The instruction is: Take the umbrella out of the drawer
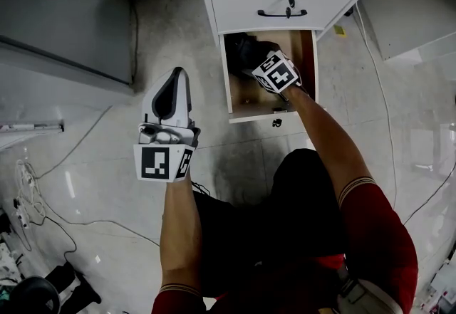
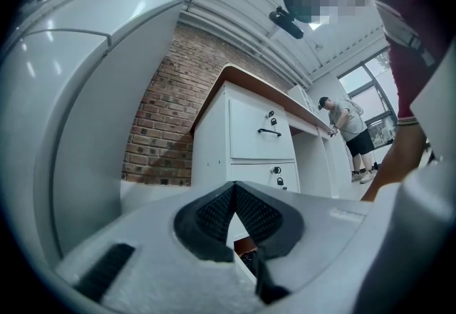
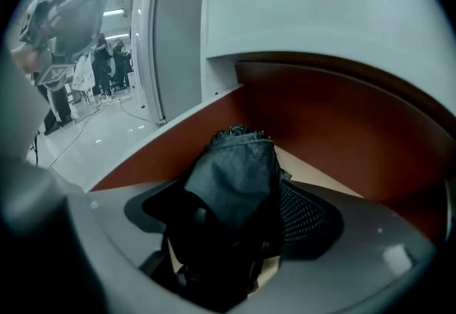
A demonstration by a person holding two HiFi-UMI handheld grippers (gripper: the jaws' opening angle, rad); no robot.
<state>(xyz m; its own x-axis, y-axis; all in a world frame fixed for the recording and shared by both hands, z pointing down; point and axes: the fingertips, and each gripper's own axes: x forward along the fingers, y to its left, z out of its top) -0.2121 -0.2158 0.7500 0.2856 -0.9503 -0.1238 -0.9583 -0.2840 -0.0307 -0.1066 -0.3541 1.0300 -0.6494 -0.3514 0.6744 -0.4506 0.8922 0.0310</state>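
Observation:
The bottom drawer [image 1: 271, 117] of the white cabinet stands pulled out, its wooden inside showing. A black folded umbrella [image 1: 244, 51] lies in it toward the left. My right gripper [image 1: 256, 60] reaches down into the drawer, only its marker cube plainly visible from above. In the right gripper view the umbrella [image 3: 239, 170] fills the gap between the wide open jaws of the right gripper [image 3: 231, 214], with the drawer wall [image 3: 342, 127] behind. My left gripper [image 1: 178, 77] hovers over the floor left of the drawer, shut and empty, its pads [image 2: 214, 213] meeting.
Two closed drawers with black handles [image 1: 287, 13] sit above the open one. A grey cabinet [image 1: 57, 13] stands at the left and cables [image 1: 43, 206] trail on the tiled floor. A brick wall [image 2: 164, 127] and a distant person [image 2: 349, 127] show in the left gripper view.

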